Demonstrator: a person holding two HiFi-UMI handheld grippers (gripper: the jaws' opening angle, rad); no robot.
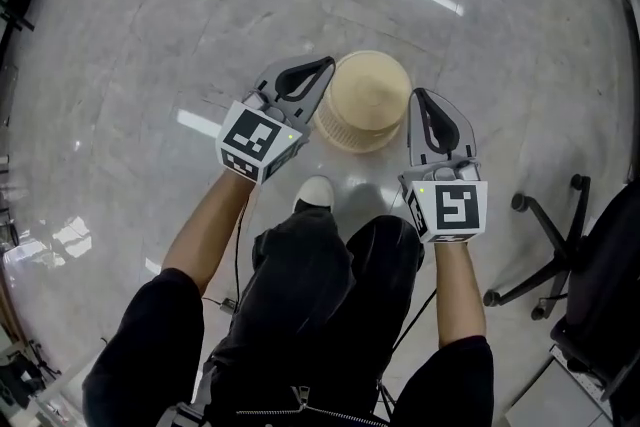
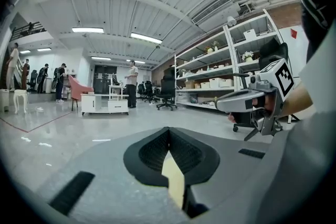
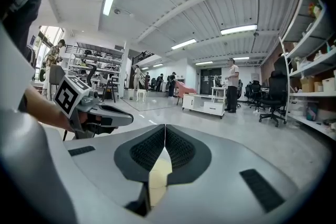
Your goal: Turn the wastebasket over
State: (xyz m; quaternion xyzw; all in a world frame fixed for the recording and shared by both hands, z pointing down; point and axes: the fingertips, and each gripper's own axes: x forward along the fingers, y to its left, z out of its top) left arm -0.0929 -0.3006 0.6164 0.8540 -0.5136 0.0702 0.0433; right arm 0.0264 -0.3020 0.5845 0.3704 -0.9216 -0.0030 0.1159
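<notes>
A beige woven wastebasket (image 1: 368,100) stands on the pale floor in front of my feet, its closed round face up. My left gripper (image 1: 325,67) is shut, and its tips are at the basket's left rim. My right gripper (image 1: 418,97) is shut too, close beside the basket's right side. In the left gripper view the jaws (image 2: 169,131) meet, and a beige sliver of the basket (image 2: 173,181) shows through the gap below them. The right gripper view shows the same: jaws (image 3: 165,127) together, with the basket (image 3: 157,181) behind. Neither gripper holds anything.
A black office chair (image 1: 560,255) stands at the right, near my right arm. My legs and a white shoe (image 1: 316,193) are just behind the basket. Shelving (image 2: 226,76) lines one wall, with a white cabinet (image 2: 102,103) and people standing far off.
</notes>
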